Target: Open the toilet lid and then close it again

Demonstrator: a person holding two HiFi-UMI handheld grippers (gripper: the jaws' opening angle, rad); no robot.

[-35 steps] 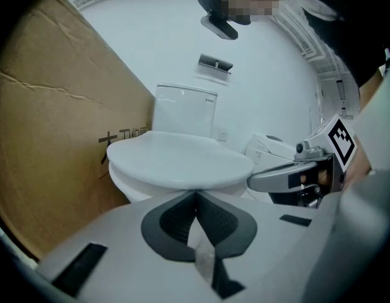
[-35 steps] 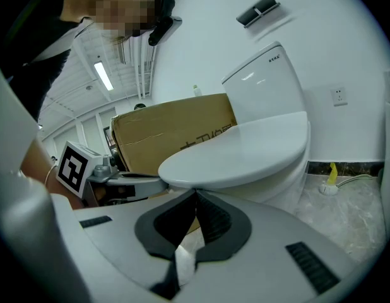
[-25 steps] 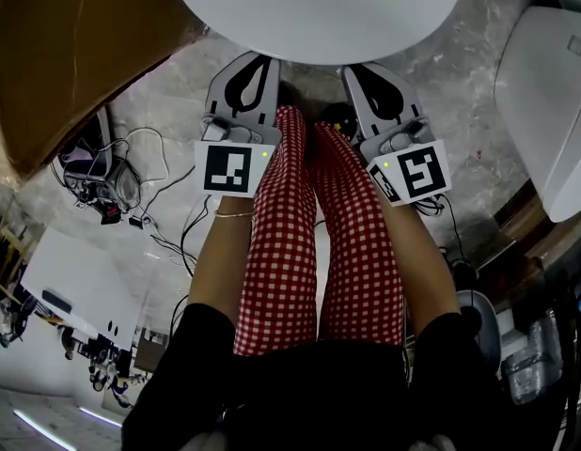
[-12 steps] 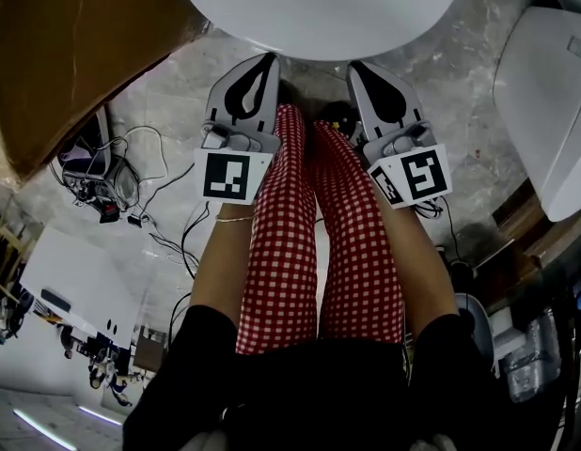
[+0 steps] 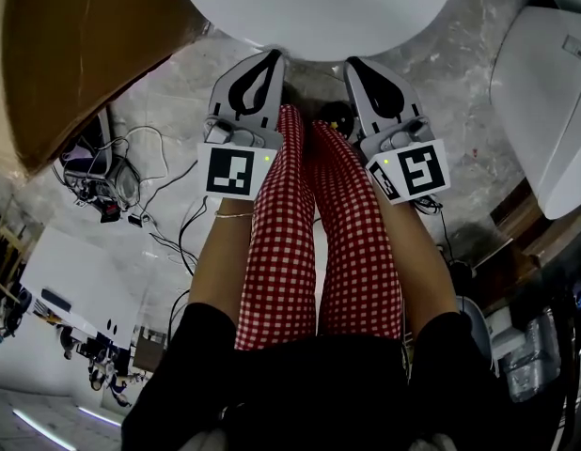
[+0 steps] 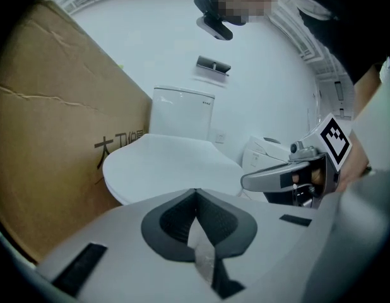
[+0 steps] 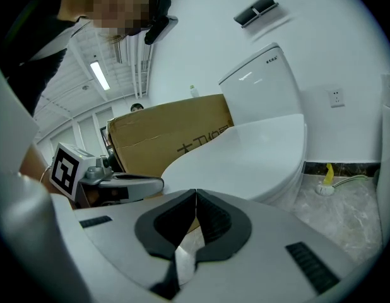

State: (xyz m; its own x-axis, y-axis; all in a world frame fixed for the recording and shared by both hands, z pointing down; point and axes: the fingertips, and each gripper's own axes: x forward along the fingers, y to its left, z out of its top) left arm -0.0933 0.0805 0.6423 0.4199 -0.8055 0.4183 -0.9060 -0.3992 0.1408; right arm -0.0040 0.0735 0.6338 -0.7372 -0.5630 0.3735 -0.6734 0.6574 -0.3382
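I stood on a grey marbled floor (image 5: 168,92) with cables (image 5: 102,181) tangled at my left and a white wall (image 6: 264,74) ahead. The cardboard box (image 5: 74,54) beside the bowl bore black Chinese characters I could only partly read. The toilet lid (image 5: 319,7) lay flat and closed, its front rim just ahead of my left gripper (image 5: 272,56) and right gripper (image 5: 353,64), both with jaws pressed together on nothing.
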